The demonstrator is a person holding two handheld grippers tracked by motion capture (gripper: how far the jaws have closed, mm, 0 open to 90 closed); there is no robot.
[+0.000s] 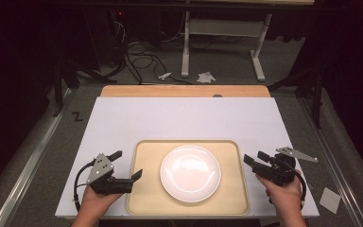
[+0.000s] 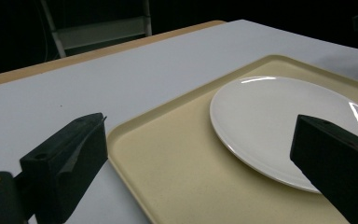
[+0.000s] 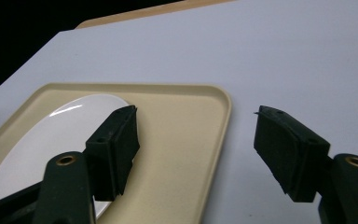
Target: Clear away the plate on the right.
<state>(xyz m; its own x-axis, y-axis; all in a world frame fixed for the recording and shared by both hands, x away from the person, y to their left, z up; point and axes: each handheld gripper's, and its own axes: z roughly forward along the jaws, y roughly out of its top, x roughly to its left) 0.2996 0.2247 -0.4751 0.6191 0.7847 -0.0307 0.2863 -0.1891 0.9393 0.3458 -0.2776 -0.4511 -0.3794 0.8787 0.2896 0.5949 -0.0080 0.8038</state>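
Both grippers, left (image 1: 126,164) and right (image 1: 254,158), fingers apart, flank the tray (image 1: 146,189); uneven clamping would probably slide the plate (image 1: 190,173).

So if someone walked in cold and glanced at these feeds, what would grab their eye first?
Probably the round glossy white plate, lying bare in the middle of the shallow beige rectangular tray at the near edge of the white tabletop. Next, the two black hand-held tongs flanking the tray: the left tongs straddle its left rim, the right tongs sit just off its right side, both open and holding nothing.
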